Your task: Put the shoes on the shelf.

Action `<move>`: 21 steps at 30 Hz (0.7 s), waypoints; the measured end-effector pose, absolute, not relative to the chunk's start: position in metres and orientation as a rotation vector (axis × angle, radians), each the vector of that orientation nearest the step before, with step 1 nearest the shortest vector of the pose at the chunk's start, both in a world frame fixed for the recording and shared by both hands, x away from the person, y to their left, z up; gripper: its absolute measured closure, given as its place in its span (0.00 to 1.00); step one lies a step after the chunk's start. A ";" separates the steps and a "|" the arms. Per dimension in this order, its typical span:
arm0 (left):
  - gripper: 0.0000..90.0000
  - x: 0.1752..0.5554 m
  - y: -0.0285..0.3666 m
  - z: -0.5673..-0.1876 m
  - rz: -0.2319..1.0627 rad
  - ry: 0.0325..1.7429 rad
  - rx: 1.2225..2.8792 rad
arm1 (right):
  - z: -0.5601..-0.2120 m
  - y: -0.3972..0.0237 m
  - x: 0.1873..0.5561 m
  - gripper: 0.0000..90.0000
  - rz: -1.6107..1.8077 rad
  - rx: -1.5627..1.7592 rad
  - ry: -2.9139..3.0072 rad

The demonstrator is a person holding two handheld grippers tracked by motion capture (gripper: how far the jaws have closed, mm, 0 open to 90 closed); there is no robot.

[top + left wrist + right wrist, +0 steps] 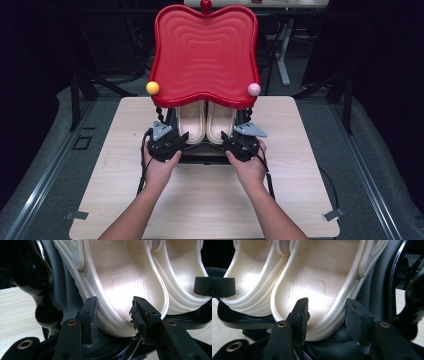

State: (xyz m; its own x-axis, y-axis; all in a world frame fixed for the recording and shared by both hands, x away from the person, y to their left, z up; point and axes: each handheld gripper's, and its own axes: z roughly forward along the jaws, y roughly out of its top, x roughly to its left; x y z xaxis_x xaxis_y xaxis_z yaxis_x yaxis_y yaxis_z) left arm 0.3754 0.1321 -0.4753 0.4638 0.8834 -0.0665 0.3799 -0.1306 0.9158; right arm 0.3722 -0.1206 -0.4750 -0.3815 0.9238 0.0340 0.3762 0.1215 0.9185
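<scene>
Two cream clogs stand side by side, heels toward me, on the black lower shelf (200,157) of a small rack: the left clog (191,120) (117,277) and the right clog (220,120) (319,277). My left gripper (181,141) (115,315) is open, its jaws on either side of the left clog's heel. At the right clog's heel my right gripper (226,141) (328,315) is likewise open, jaws straddling it. I cannot tell whether any jaw touches the rubber. A hand holds each gripper.
A wavy red tray top (204,50) overhangs the clogs, with a yellow ball (152,88), a pink ball (254,89) and a red knob (205,5) on its rim. Glossy black twisted posts (37,290) carry it. The rack stands on a light wooden table (200,200).
</scene>
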 end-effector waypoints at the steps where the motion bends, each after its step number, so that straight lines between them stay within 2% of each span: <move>1: 0.62 0.375 0.132 -0.475 0.634 1.090 1.718 | -0.475 -0.121 0.372 0.59 1.234 1.255 1.838; 7: 0.65 0.379 0.131 -0.475 0.679 1.084 1.714 | -0.473 -0.118 0.373 0.59 1.213 1.259 1.833; 21: 0.69 0.381 0.134 -0.474 0.660 1.093 1.713 | -0.474 -0.117 0.373 0.59 1.213 1.270 1.815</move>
State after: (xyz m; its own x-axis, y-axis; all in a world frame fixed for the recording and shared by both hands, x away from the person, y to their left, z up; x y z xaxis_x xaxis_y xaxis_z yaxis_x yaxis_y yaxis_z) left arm 0.3806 0.1338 -0.4739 0.4513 0.8909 -0.0514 0.3693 -0.1340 0.9196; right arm 0.3733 -0.1167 -0.4736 -0.3570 0.9338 0.0235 0.3792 0.1219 0.9173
